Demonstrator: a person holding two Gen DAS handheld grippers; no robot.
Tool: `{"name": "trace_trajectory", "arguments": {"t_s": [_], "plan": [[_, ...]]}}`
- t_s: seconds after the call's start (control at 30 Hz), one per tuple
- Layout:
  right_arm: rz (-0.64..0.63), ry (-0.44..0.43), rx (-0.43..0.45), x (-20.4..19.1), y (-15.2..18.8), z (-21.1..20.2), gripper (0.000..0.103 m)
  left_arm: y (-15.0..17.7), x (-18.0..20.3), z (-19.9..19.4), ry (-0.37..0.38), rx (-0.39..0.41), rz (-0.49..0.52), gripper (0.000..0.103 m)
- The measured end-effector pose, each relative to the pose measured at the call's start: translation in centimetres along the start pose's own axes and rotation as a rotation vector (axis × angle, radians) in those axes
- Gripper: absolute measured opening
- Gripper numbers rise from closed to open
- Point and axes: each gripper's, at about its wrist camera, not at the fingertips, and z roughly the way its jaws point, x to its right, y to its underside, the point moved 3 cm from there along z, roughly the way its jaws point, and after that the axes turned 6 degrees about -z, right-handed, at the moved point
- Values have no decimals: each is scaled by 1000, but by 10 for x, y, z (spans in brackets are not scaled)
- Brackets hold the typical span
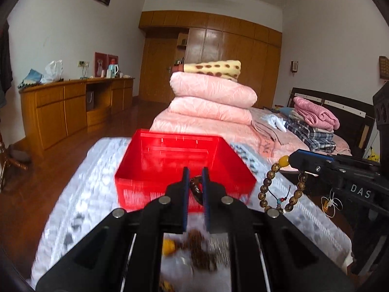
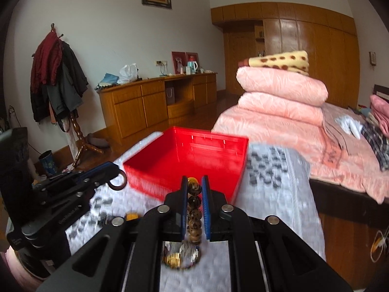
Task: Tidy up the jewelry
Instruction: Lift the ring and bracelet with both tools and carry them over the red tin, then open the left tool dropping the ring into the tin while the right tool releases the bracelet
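Observation:
A red plastic box (image 1: 184, 165) stands open on the white patterned cloth (image 1: 85, 194); it also shows in the right wrist view (image 2: 189, 158). My left gripper (image 1: 195, 182) is shut on a dark brown ring-shaped bracelet (image 1: 196, 189), just short of the box's near wall; the right wrist view shows it left of the box (image 2: 118, 178). My right gripper (image 2: 194, 187) is shut on a brown spotted bead bracelet (image 2: 194, 214), whose loop hangs from its tip in the left wrist view (image 1: 272, 187). More jewelry lies blurred below the grippers: brown beads (image 1: 199, 250), a gold and clear bracelet (image 2: 181, 255).
A stack of pink quilts (image 1: 211, 97) lies on the bed beyond the box, folded clothes (image 1: 313, 124) at the right. A wooden sideboard (image 2: 158, 102) and coat stand (image 2: 56, 77) line the left wall. The cloth's edge drops to wooden floor on the left.

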Motion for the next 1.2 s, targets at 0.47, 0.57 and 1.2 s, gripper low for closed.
{"name": "trace_trajectory", "arguments": {"t_s": [0.47,0.57,1.2], "plan": [[62,-5,-22,26,-27,105,23,-24,-36,102,-97,-93,-51,42],[96,-7,-27,32,-19,105,29,-27,-44,97,-107,-76,-65,49],[123,195,-31,9,73,4,94,41,-25,-35,-240,19,24,90]]}}
